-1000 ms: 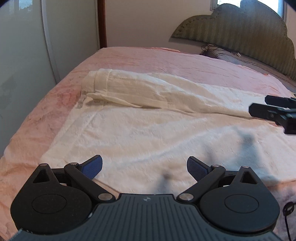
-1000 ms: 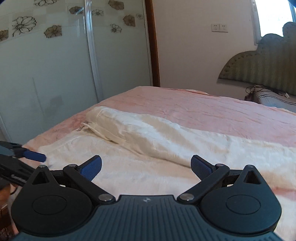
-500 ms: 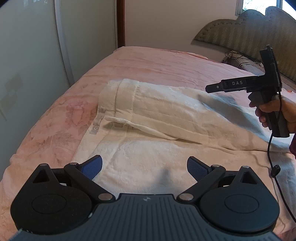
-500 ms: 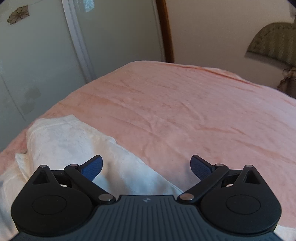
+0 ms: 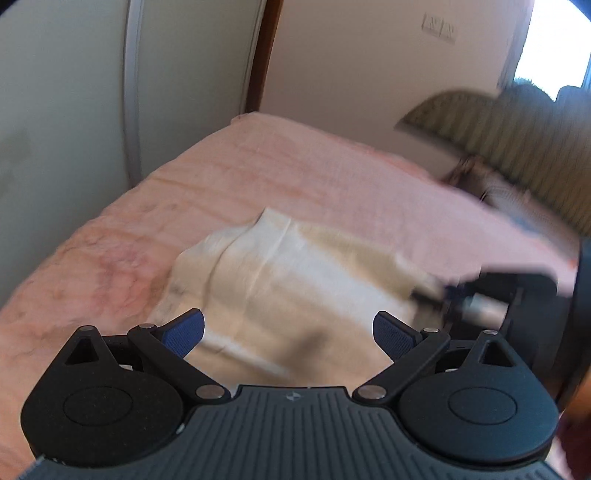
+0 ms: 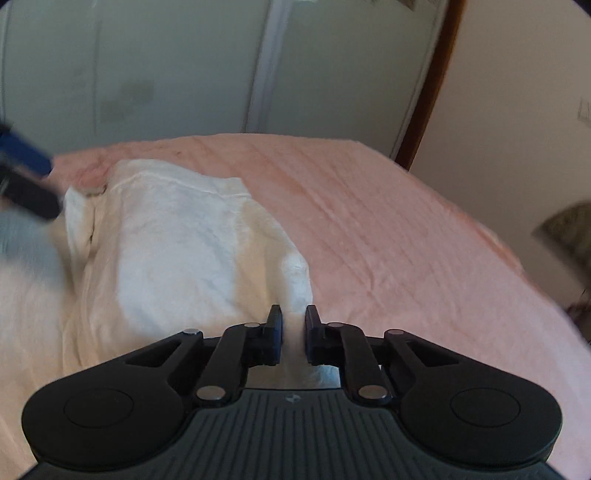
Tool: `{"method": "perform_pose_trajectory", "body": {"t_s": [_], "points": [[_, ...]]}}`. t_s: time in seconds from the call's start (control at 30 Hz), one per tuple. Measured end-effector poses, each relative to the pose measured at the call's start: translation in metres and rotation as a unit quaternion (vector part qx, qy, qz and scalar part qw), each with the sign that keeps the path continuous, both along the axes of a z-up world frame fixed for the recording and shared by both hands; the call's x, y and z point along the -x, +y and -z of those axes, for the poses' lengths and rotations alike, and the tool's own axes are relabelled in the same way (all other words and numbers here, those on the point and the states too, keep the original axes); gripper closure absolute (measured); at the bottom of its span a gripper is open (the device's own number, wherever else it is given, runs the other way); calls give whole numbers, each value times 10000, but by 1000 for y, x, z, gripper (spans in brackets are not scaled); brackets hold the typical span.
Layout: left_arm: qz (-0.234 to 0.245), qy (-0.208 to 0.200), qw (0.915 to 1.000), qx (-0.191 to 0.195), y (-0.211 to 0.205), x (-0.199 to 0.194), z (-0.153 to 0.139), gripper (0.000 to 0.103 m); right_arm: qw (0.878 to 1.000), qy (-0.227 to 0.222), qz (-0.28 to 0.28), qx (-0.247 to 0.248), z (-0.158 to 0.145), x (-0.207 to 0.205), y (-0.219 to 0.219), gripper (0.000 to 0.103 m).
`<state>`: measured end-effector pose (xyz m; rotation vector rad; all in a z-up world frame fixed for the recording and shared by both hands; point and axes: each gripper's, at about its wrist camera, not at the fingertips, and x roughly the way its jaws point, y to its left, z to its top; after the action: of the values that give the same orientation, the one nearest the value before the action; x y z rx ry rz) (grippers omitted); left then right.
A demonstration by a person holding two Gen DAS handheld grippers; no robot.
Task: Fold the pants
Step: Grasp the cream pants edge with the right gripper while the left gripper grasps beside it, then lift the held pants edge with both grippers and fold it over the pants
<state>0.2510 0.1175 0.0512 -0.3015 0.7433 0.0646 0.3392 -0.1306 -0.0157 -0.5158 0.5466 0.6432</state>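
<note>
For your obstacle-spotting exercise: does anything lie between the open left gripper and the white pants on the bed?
Nothing visible does. The left gripper hangs open just above the pants, with only cloth between its jaws. The right gripper, off to the side, is shut on a fold of the pants. The pink bedspread beyond looks bare.

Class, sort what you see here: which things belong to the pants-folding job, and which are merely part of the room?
Belonging to the job:
- white pants
- right gripper, closed on a fold of the pants
- left gripper, open above the pants

Just there:
- pink bedspread
- green headboard
- wardrobe doors
- wall socket
</note>
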Motion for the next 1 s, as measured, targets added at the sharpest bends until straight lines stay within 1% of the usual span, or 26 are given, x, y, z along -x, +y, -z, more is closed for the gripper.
{"method": "perform_pose_trajectory", "body": {"t_s": [0.03,0.07,0.13,0.17,0.23,0.27,0.33,0.37,0.4,0.43,0.47,0.5,0.53,0.57,0.6,0.63,0.67,0.7,0.73,0.77,0.8,0.83,0.9,0.93,1.0], "points": [[9,-106,9996,256,4,-5,-3,3,9986,-389,-146,333,-1,20,7,91],[1,-163,9985,522,7,-10,-6,3,9957,-679,-280,567,-2,37,13,91],[-3,-176,9938,1101,15,-25,-7,3,9857,-1210,-570,1022,-2,72,23,91],[-2,-82,9907,1357,17,-36,-5,3,9802,-1412,-679,1215,1,86,25,91],[165,194,9864,1626,18,-58,-1,4,9683,-1779,-847,1532,7,109,29,91],[202,449,9831,1762,16,-71,3,4,9649,-1873,-893,1607,8,117,29,91],[526,853,9774,1860,11,-94,10,6,9559,-2127,-979,1774,14,130,31,91],[631,1107,9732,1913,8,-108,16,6,9535,-2207,-996,1797,16,135,30,91],[590,1335,9701,1938,6,-117,22,5,9531,-2227,-1000,1790,16,137,30,91],[653,1547,9667,1929,3,-127,29,5,9517,-2271,-1005,1808,17,139,29,91],[783,1715,9632,1916,0,-136,34,6,9478,-2379,-1018,1865,20,141,29,91],[772,1931,9602,1865,-2,-147,43,10,9423,-2483,-1053,1981,24,143,30,91],[704,2043,9596,1801,-4,-152,48,13,9385,-2534,-1082,2083,27,144,31,91],[739,2094,9594,1739,-7,-157,52,13,9348,-2584,-1113,2168,30,145,33,91],[856,2135,9585,1683,-10,-163,56,22,9320,-2628,-1142,2220,33,145,35,91],[869,2161,9587,1634,-11,-165,58,44,9305,-2645,-1157,2254,35,145,35,91],[789,2215,9601,1513,-13,-163,60,51,9304,-2647,-1153,2257,35,145,35,91],[767,2182,9632,1370,-16,-160,60,64,9315,-2649,-1123,2225,35,147,32,91],[754,2124,9661,1260,-17,-157,60,83,9329,-2639,-1093,2191,34,146,32,91],[651,1984,9696,1274,-16,-146,58,85,9342,-2633,-1060,2161,34,147,31,91],[529,1805,9726,1370,-12,-136,57,89,9351,-2635,-1031,2131,33,147,32,91],[408,1571,9769,1394,-8,-124,50,91,9359,-2636,-1009,2106,30,149,31,91],[299,866,9890,1165,-8,-80,29,94,9358,-2688,-964,2067,29,156,31,91],[314,526,9929,1022,-9,-57,19,96,9369,-2711,-930,2004,28,161,31,91],[362,-209,9955,855,-8,0,-2,97,9412,-2729,-884,1786,21,175,27,84]]}}
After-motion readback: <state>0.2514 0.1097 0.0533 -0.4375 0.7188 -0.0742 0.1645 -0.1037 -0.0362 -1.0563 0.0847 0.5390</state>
